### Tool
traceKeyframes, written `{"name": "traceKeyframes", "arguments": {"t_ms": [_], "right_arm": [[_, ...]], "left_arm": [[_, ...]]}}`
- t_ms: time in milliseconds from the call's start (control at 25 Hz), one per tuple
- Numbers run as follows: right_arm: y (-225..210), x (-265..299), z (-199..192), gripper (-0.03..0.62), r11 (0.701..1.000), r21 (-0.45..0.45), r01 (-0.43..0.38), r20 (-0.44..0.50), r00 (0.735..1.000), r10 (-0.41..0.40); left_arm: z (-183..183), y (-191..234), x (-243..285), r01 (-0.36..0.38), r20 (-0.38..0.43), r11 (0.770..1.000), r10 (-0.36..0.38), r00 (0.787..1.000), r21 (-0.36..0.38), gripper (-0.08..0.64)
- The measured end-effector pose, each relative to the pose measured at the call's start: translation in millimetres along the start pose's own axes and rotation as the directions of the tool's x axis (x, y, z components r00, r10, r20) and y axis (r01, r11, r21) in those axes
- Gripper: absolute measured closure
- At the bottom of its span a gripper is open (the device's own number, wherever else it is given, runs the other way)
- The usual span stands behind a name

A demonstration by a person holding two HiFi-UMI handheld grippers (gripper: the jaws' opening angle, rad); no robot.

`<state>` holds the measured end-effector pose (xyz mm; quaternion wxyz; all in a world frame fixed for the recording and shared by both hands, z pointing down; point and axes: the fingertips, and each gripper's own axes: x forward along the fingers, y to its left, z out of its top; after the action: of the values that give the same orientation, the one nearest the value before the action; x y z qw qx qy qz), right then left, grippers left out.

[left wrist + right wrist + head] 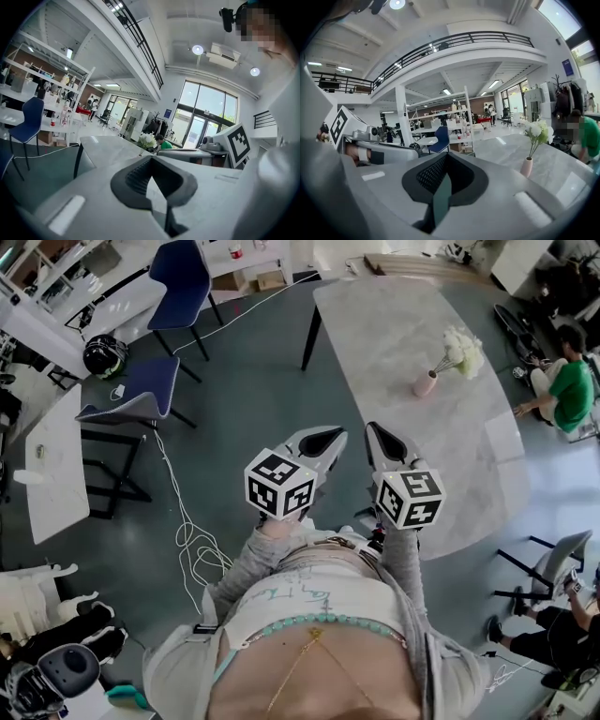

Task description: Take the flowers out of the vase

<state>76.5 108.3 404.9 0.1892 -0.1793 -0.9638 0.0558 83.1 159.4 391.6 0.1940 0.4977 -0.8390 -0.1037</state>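
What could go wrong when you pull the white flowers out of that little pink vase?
The vase is slim under tall flowers, so pulling the stems might tip or lift it. The left gripper and right gripper are both shut; reaching in like that could knock the bunch over. A white cable loops on the floor nearby, a possible trip.

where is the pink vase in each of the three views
Head view: the vase is at upper right, on the grey table.
Left gripper view: the vase is tiny, just left of centre and a little low.
Right gripper view: the vase is right of centre, in the lower half.
Shared landmark: the person in the green shirt, beyond the table, behind the vase.
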Motion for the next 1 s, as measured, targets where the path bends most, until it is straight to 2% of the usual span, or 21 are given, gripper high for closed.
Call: {"name": "traceKeyframes", "arguments": {"t_ms": [360, 680, 1000], "right_arm": [[27, 38, 2, 0.566, 0.998, 0.030, 0.054, 0.011, 0.998, -0.054], [31, 44, -5, 0.566, 0.994, 0.043, 0.096, -0.012, 0.995, -0.096], [27, 63, 5, 0.566, 0.997, 0.008, 0.074, -0.034, 0.997, -0.074]], "left_arm": [[-1, 44, -24, 0.059, -0.056, 0.998, -0.059, 0.997, 0.005, 0.560], [-6, 60, -26, 0.067, -0.065, 0.998, -0.068, 0.996, -0.020, 0.560], [-4, 73, -22, 0.057, -0.052, 0.997, -0.060, 0.997, -0.057, 0.560]]}}
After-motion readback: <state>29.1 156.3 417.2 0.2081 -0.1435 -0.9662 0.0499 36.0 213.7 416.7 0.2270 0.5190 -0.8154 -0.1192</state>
